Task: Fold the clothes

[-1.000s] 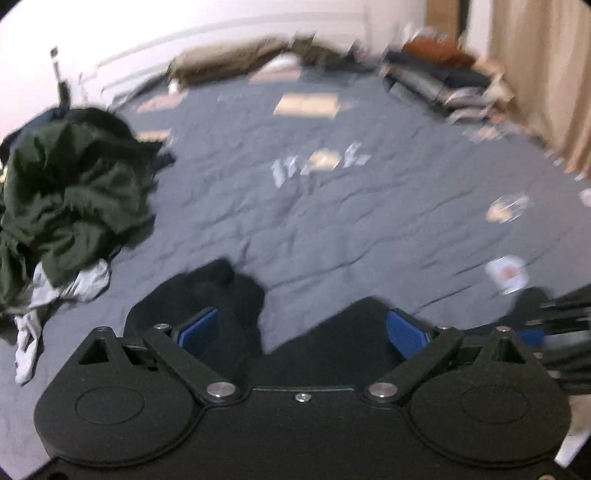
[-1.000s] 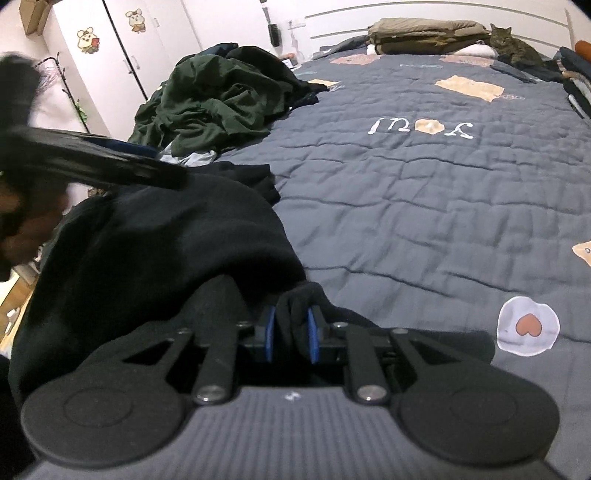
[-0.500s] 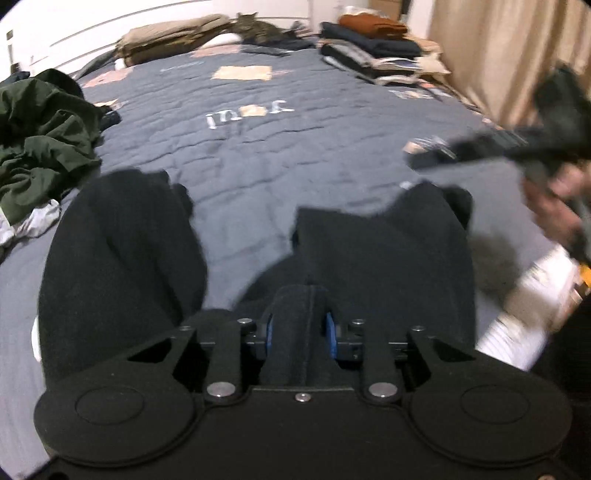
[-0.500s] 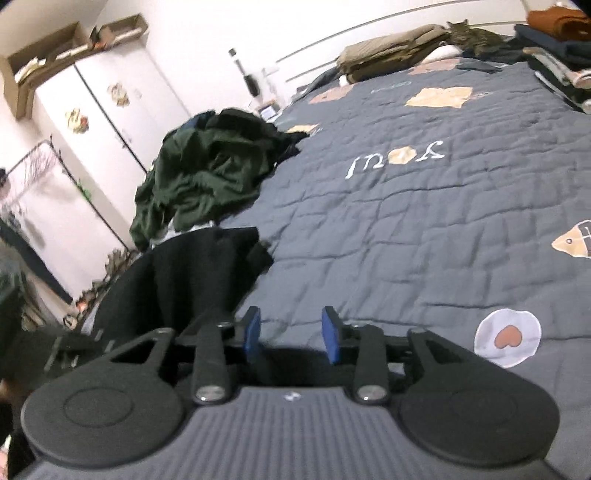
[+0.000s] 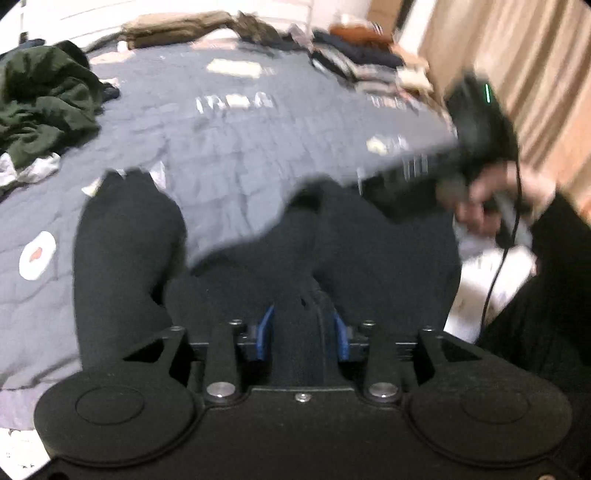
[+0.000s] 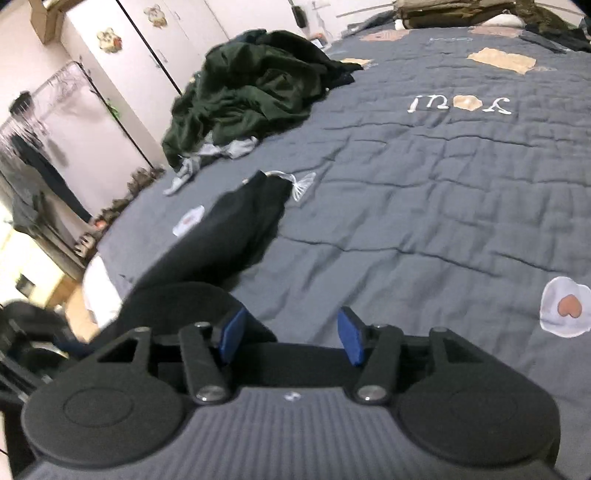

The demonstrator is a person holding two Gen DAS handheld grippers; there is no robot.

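A black garment (image 5: 125,258) lies on the grey quilted bed (image 5: 258,147), near its front edge. My left gripper (image 5: 303,328) is shut on a fold of this black garment, which fills the gap between the blue pads. In the right wrist view the garment (image 6: 243,225) stretches away to the left of my right gripper (image 6: 291,336), which is open and empty just above the quilt (image 6: 424,203). The right gripper and the hand holding it show blurred at the right of the left wrist view (image 5: 476,147).
A heap of dark green clothes (image 6: 255,92) lies at the bed's left side. Folded stacks (image 5: 362,66) sit at the far right corner, pillows (image 5: 177,29) at the head. A wardrobe (image 6: 147,55) and clothes rack (image 6: 44,140) stand left of the bed. Curtains (image 5: 517,74) hang right.
My left gripper closed on the black garment and pulled it toward the front edge. My right gripper let go of the garment, opened and drew away to the right.
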